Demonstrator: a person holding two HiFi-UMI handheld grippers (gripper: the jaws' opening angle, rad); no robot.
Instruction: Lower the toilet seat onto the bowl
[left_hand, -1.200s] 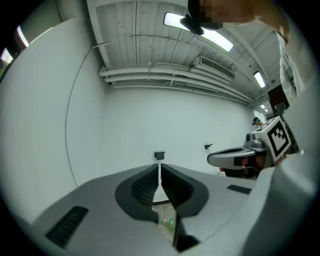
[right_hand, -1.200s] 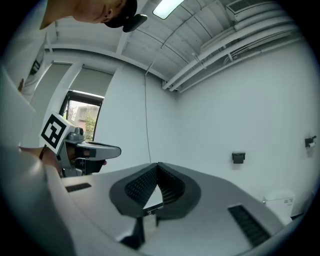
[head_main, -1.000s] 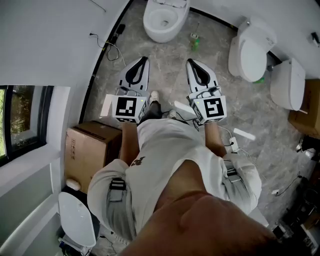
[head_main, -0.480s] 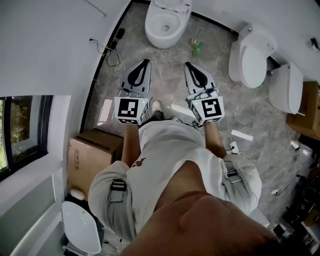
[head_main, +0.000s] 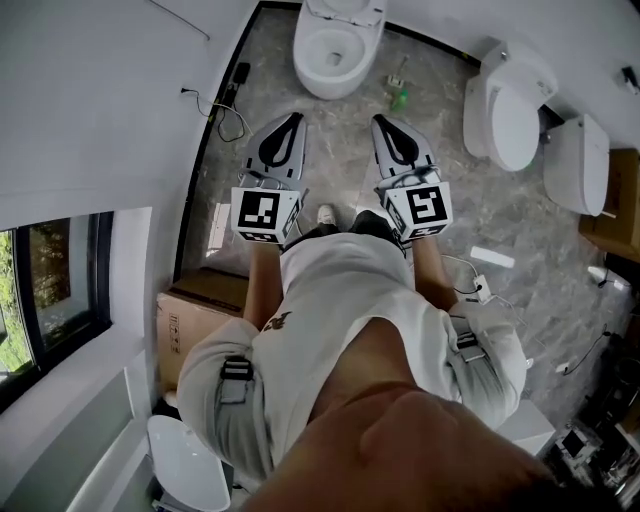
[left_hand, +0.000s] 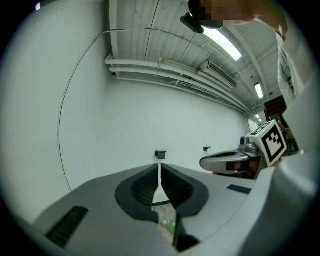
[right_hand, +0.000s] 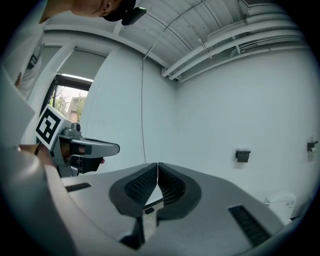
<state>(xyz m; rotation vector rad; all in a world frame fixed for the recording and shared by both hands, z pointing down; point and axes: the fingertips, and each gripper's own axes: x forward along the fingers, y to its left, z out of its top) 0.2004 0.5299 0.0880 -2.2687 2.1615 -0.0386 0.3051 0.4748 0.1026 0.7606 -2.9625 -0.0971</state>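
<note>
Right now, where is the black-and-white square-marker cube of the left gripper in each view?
Head view: the black-and-white marker cube sits left of centre.
Left gripper view: not in it.
Right gripper view: far left, mid-height.
Shared landmark: small black wall box, seen in both gripper views.

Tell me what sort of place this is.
Likely a toilet test room or storeroom, not a working bathroom: an open toilet, a closed toilet and a second closed toilet share one floor, plus a cardboard box.
</note>
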